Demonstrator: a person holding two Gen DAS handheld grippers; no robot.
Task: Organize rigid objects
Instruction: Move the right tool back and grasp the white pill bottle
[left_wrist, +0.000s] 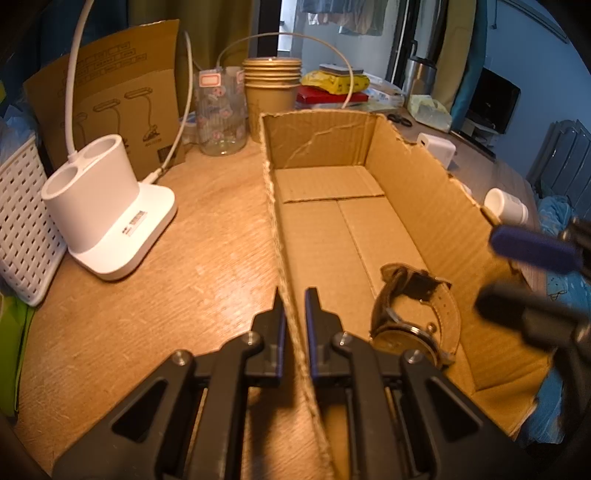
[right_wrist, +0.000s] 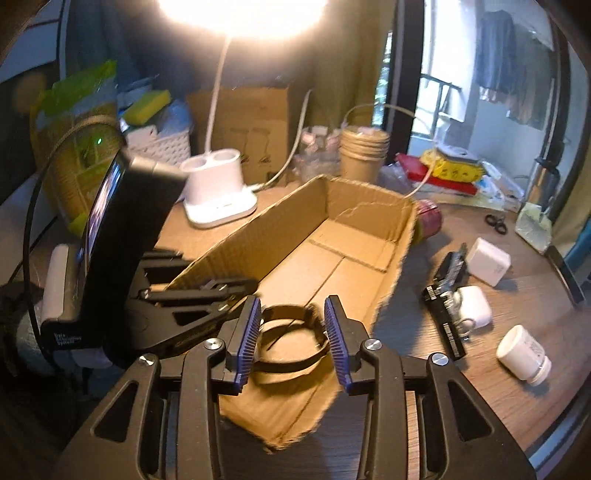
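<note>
Here the wooden table (left_wrist: 207, 236) is crowded: a white lamp base (left_wrist: 110, 218) with two round holes stands left of the cardboard box (left_wrist: 417, 206), a white basket (left_wrist: 22, 229) is at the far left edge, and behind the box there are a glass jar (left_wrist: 221, 110), a stack of paper cups (left_wrist: 271, 92) and a brown printed carton (left_wrist: 110, 99). On the right side of the box, on the table, lie a white charger (right_wrist: 488, 260), a white earbud case (right_wrist: 474, 307), a black stapler (right_wrist: 445, 295), a small white bottle (right_wrist: 523, 355) on its side and scissors (right_wrist: 495, 223). The left gripper (left_wrist: 295, 295) is closed on the left wall of the box, one finger outside and one inside, so the wall stands between them. The watch (left_wrist: 417, 314) lies on the box floor, in the near right corner. The right gripper (right_wrist: 292, 308) is over it with jaws partly open; in its own view the strap loop is seen between the blue pads (right_wrist: 248, 339), but they do not press on it.
</note>
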